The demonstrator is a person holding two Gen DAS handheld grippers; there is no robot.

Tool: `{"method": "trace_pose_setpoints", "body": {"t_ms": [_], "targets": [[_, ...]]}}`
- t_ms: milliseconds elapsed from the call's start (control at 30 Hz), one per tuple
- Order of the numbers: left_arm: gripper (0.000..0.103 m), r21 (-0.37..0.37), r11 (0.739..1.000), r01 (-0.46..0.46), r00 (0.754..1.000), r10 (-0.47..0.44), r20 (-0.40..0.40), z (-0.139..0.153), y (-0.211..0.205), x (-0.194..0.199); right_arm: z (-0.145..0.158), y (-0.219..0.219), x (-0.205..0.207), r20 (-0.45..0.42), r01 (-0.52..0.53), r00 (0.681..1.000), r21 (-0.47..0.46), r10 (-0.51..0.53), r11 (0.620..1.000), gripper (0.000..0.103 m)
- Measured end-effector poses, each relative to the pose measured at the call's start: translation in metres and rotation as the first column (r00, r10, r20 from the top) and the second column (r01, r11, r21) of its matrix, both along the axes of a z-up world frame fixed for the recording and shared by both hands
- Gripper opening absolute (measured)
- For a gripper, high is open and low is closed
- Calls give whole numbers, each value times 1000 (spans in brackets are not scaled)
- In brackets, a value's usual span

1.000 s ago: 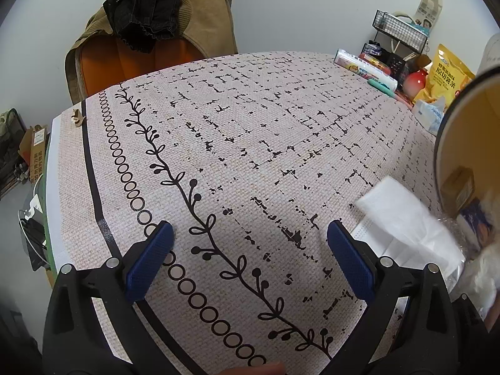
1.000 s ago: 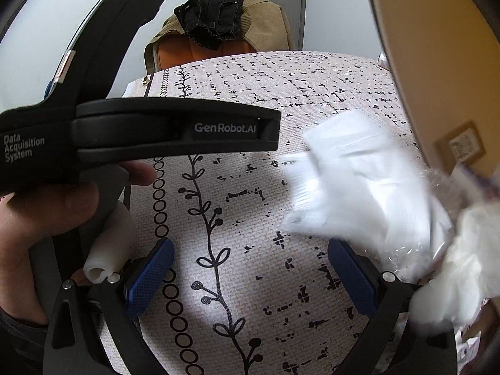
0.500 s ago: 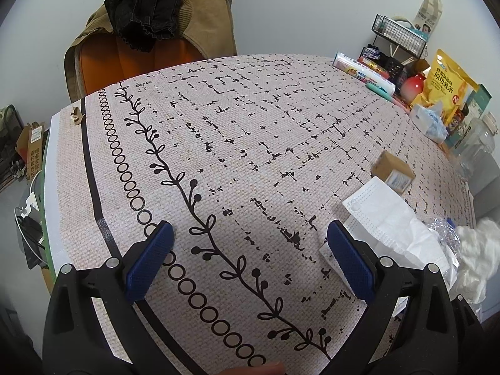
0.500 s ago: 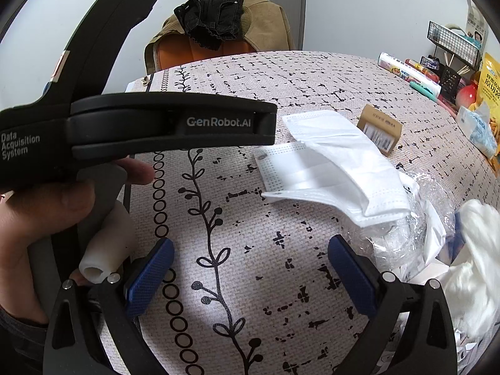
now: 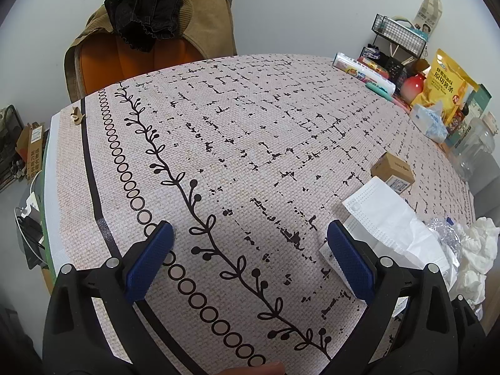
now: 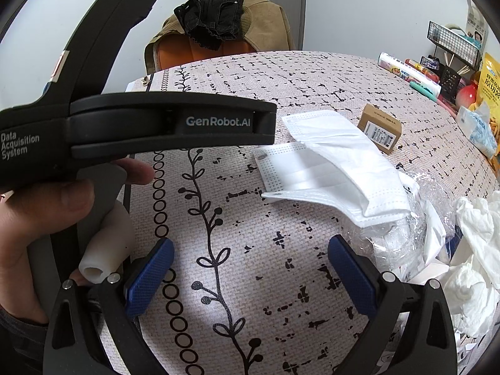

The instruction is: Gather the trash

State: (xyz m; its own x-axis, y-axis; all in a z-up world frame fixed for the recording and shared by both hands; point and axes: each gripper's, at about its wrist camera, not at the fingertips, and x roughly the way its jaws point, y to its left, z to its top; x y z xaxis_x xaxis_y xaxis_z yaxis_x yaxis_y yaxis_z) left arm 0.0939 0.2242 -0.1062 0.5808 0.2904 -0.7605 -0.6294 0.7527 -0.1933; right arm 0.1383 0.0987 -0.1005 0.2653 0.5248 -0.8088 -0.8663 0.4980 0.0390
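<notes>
A heap of trash lies on the patterned tablecloth (image 5: 250, 131) at the right: white face masks (image 6: 328, 168) (image 5: 390, 218), a small brown cardboard box (image 6: 379, 128) (image 5: 392, 172), crumpled clear plastic (image 6: 403, 234) (image 5: 443, 234) and crumpled white tissue (image 6: 478, 250) (image 5: 478, 250). My left gripper (image 5: 250, 262) is open over bare cloth, left of the masks. Open too, my right gripper (image 6: 250, 275) sits just short of the masks, its right finger beside the plastic. In the right wrist view the left gripper's black body (image 6: 156, 125) fills the left side, held by a hand (image 6: 47, 200).
An orange chair (image 5: 134, 62) draped with a tan jacket and dark clothes stands beyond the far table edge. Along the far right are snack bags (image 5: 450, 90), a tissue pack (image 5: 431, 118), a wire rack (image 5: 400, 34) and jars (image 5: 475, 143).
A large yellow-lined container that filled the right side a second ago is gone. The masks, box, plastic and tissue that were tumbling from it now lie still on the cloth. Both grippers stayed put.
</notes>
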Motion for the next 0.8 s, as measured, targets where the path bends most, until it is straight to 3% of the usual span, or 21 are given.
{"method": "trace_pose_setpoints", "body": {"t_ms": [800], "targets": [[97, 47, 999, 3, 998, 1, -70, -1, -7, 9, 0, 0, 0, 0, -1, 1000, 0, 1, 1000, 96]]}}
